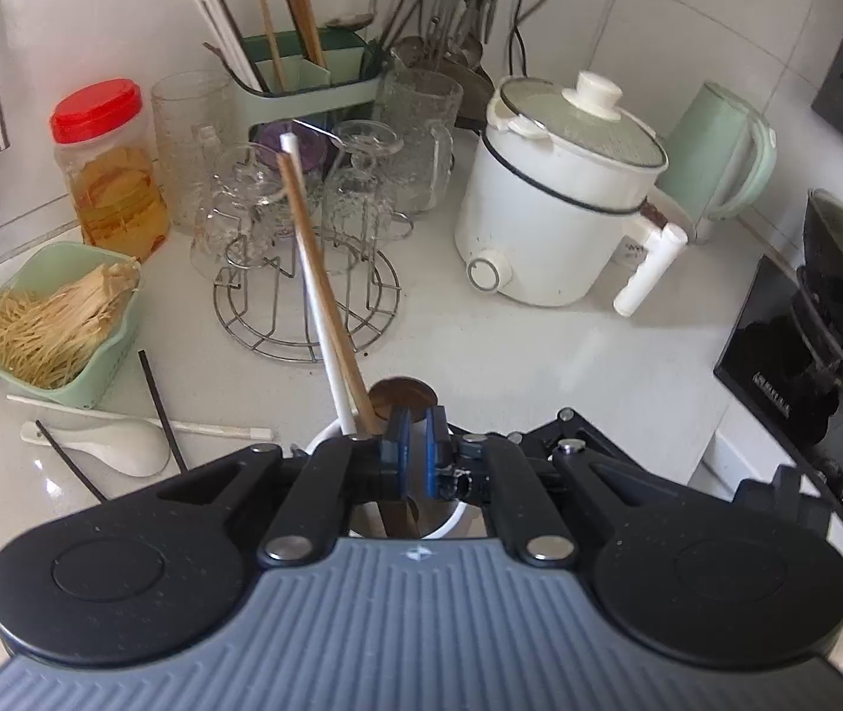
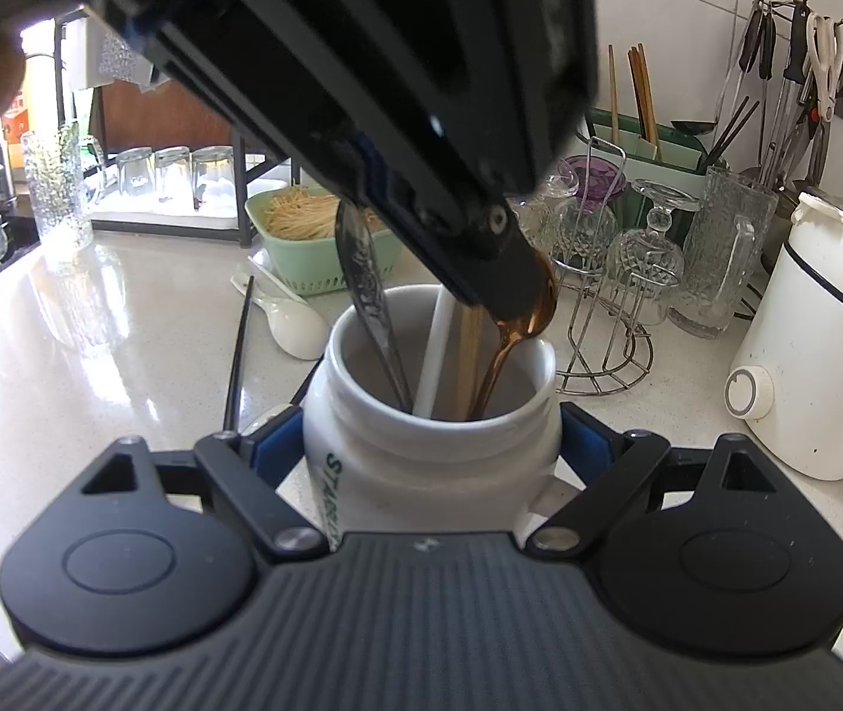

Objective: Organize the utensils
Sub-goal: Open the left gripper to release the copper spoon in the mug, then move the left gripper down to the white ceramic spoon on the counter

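Observation:
My right gripper (image 2: 430, 450) is shut on a white mug (image 2: 433, 474), with a blue pad on each side of its body. In the mug stand a metal spoon (image 2: 365, 284), a white chopstick (image 2: 436, 349) and a wooden chopstick (image 2: 469, 355). My left gripper (image 1: 415, 435) comes down over the mug (image 1: 326, 438) and is shut on a copper-brown spoon (image 1: 404, 397). In the right wrist view that spoon (image 2: 525, 320) hangs from the left gripper (image 2: 504, 281), its handle reaching down into the mug. On the counter lie a white ceramic spoon (image 1: 119, 444), black chopsticks (image 1: 160, 409) and a white chopstick (image 1: 125, 415).
A green basket of pale sticks (image 1: 60, 320) sits at the left beside a red-lidded jar (image 1: 107, 172). Behind the mug stands a wire rack of glasses (image 1: 303, 272), and a green utensil holder (image 1: 303, 71) stands by the wall. A white electric pot (image 1: 558, 201), a green kettle (image 1: 718, 154) and a stove (image 1: 777, 367) fill the right.

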Tool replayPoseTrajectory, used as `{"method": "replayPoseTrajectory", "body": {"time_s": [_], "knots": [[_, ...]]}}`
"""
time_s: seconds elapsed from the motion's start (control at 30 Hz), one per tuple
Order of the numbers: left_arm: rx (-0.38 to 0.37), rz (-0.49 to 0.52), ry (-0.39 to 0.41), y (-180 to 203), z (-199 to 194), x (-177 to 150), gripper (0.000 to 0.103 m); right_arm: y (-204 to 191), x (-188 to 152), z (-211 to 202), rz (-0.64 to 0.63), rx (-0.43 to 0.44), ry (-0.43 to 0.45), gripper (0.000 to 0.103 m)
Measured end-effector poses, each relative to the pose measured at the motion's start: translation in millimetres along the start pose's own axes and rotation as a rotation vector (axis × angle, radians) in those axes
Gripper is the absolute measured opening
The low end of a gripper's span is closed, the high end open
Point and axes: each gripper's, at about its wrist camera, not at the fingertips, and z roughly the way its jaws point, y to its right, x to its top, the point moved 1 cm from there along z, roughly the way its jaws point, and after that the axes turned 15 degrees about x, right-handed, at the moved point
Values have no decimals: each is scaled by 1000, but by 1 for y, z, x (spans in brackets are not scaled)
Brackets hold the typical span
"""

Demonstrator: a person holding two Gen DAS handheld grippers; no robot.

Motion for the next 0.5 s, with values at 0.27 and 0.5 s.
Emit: {"method": "replayPoseTrajectory", "body": {"time_s": [0.27,0.5], "knots": [[23,-60,24,-22,-30,-2,24,1,0,0,2,-2,2,91],[87,-166,73,-55,-59,-10,35,1,2,1,8,-8,-7,91]]}}
